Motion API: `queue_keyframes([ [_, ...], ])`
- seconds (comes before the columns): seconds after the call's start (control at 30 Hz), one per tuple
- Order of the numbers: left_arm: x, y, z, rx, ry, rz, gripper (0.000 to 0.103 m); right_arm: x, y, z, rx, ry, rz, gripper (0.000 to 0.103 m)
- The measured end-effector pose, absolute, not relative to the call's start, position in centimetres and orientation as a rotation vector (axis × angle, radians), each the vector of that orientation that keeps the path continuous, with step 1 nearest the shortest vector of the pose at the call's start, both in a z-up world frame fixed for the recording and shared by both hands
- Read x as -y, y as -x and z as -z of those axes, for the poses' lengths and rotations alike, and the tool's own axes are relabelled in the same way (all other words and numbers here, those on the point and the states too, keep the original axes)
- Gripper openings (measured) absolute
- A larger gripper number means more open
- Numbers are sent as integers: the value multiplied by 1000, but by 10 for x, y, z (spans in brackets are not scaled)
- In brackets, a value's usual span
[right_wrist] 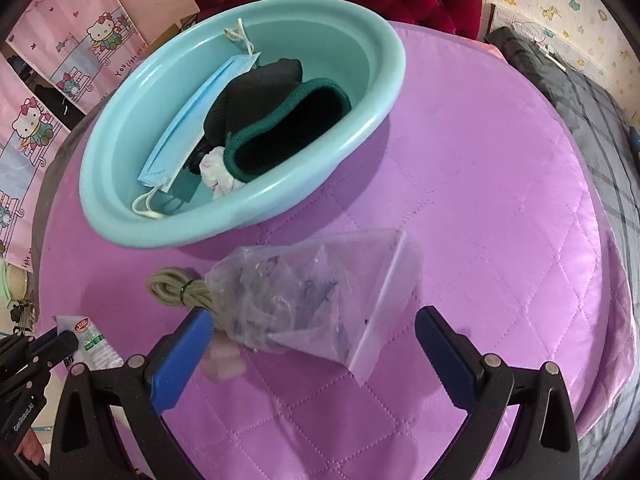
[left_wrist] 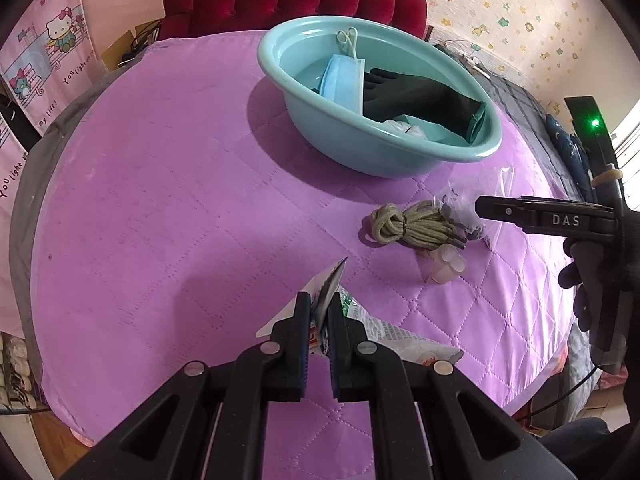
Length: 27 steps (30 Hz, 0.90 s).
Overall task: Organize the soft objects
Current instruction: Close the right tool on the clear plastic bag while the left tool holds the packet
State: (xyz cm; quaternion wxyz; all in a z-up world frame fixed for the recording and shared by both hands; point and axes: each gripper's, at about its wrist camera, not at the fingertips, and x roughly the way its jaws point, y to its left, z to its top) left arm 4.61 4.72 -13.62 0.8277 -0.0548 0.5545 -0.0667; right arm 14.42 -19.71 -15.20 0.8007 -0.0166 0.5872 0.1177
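Nearest the front edge of the purple quilted bed cover [left_wrist: 160,200], the left gripper [left_wrist: 319,312] is clamped on a flat printed sachet [left_wrist: 384,330], pinching it near one end so most of the packet trails to the right. It looks light, thin and crinkly; a grip across the flat body should hold, though the slick film could slide. Much of its print is hidden behind the fingers.

A little farther in, the right gripper [right_wrist: 314,330] hangs with its jaws wide apart over a clear plastic bag [right_wrist: 316,296], the blue pads [right_wrist: 184,344] not pressing on it. The bag is limp and slippery, and its dark contents are too blurred to name; gathering the bunched middle seems safer than the flat sealed edge. Touching its left side lies a coil of olive cord [right_wrist: 176,290], soft but bundled by a tie, easy to pinch across the strands. A small pale translucent object [left_wrist: 446,264] just beside them is hard to identify.

Toward the far edge stands the teal basin [left_wrist: 280,72], already holding a blue face mask [left_wrist: 344,80], a dark glove [left_wrist: 424,98] and a white crumpled scrap, partly covered.
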Motion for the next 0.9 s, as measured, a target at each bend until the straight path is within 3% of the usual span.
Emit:
queue_keyframes([
  [0.17,-47,-46,136,-1184,112,137,8,193,-155,157,-1279,35,-250,102],
  [0.27,-47,-46,136,-1184,112,136,8,194,-157,153,-1281,25,-264,69],
  [0.47,-44,-46,135,-1179,109,139,8,197,-152,145,-1286,-15,-300,35],
  [0.57,-41,-45,134,-1177,104,143,8,197,-146,137,-1266,3,-312,28],
  [0.9,-38,-39,122,-1149,93,155,8,198,-115,117,-1220,32,-329,27],
])
